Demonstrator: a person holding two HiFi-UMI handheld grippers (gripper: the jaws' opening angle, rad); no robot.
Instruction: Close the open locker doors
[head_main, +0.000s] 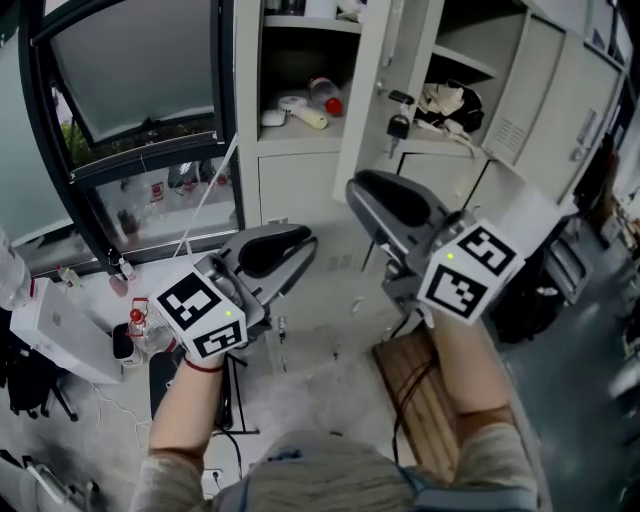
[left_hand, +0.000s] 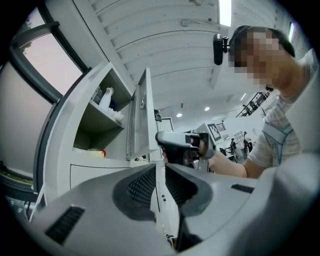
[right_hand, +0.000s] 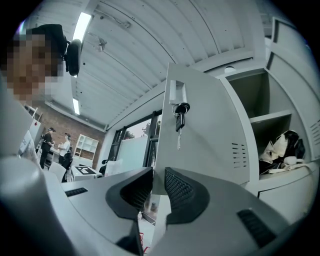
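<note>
Dark-framed window (head_main: 130, 80) left; pale grey floor (head_main: 320, 335); ribbed white ceiling (left_hand: 165, 45), strip light (left_hand: 224, 11); brick wall (right_hand: 60, 122) far off.

locker door (head_main: 362, 110): pale grey, swung open, keys (head_main: 398, 122) hanging in lock | second door (head_main: 535, 85): open, vented

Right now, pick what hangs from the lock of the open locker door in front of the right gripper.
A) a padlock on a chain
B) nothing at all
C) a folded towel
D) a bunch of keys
D: a bunch of keys dangles from the lock on the open locker door, plain in the right gripper view and also visible in the head view.
</note>
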